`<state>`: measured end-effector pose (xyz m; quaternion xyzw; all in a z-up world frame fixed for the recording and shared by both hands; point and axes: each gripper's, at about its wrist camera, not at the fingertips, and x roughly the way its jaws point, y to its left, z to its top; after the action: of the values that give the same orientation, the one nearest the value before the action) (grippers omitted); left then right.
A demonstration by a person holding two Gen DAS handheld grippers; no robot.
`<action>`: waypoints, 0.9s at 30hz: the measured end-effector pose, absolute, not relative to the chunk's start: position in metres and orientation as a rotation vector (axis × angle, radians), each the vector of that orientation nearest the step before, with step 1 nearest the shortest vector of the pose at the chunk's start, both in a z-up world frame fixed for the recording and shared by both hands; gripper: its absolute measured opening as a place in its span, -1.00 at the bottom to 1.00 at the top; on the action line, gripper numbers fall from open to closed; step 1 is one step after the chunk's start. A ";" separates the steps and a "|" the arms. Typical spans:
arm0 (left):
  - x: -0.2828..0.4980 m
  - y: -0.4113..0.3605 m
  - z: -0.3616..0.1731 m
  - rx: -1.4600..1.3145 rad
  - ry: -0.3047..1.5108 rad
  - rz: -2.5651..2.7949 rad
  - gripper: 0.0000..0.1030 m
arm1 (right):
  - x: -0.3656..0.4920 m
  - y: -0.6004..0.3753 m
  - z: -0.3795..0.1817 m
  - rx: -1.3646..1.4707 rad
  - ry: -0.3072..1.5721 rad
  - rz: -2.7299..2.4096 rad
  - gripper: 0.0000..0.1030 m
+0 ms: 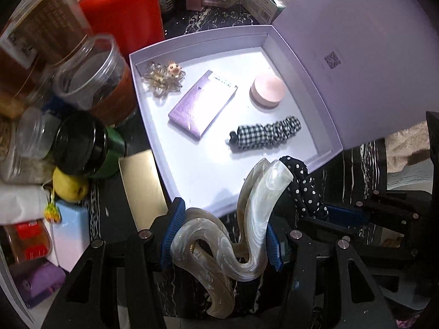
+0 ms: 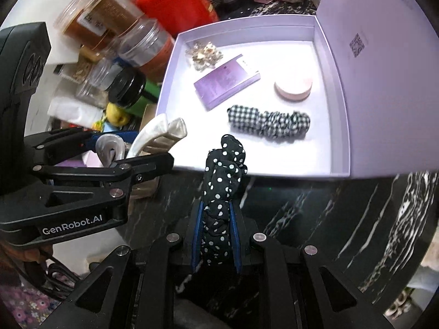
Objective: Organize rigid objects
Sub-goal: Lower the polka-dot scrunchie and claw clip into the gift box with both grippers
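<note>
My left gripper (image 1: 222,235) is shut on a pearly white hair claw clip (image 1: 247,233), held at the near edge of an open lilac box (image 1: 142,87). The same left gripper (image 2: 120,150) and clip (image 2: 156,134) show at the left of the right wrist view. My right gripper (image 2: 216,235) is shut on a black polka-dot scrunchie (image 2: 222,192), just short of the box's (image 2: 340,126) near wall. Inside lie a gold flower clip (image 1: 162,78), a purple booklet (image 1: 201,102), a pink round compact (image 1: 267,89) and a checked scrunchie (image 1: 267,134).
The box's lid (image 1: 356,54) stands up on the right. Left of the box crowd clear jars (image 1: 90,76), a black-lidded jar (image 1: 79,145), a red canister (image 1: 123,8), a yellow fruit (image 1: 68,186) and a gold card (image 1: 142,186). The table (image 2: 315,219) is dark marble.
</note>
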<state>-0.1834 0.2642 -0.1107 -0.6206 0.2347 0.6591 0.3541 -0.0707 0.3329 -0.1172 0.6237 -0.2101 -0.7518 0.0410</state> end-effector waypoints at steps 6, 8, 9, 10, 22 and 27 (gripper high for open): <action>-0.198 0.278 -0.112 -1.591 0.624 1.694 0.03 | -0.092 0.344 -0.120 1.904 -0.655 -2.324 -0.64; -0.203 0.282 -0.111 -1.585 0.627 1.693 0.03 | -0.098 0.346 -0.120 1.900 -0.653 -2.334 -0.64; -0.206 0.284 -0.111 -1.582 0.628 1.693 0.03 | -0.101 0.348 -0.119 1.897 -0.655 -2.339 -0.64; -0.209 0.286 -0.111 -1.579 0.625 1.695 0.03 | -0.104 0.349 -0.119 1.894 -0.657 -2.345 -0.64; -0.235 0.308 -0.115 -1.551 0.624 1.697 0.03 | -0.132 0.367 -0.119 1.886 -0.656 -2.410 -0.64; -0.244 0.316 -0.121 -1.549 0.621 1.695 0.03 | -0.140 0.377 -0.120 1.888 -0.652 -2.437 -0.64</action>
<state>-0.2436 0.3164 -0.1212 -0.6045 0.2424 0.6614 0.3720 -0.1404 0.3768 -0.1202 0.5993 -0.2069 -0.7733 -0.0047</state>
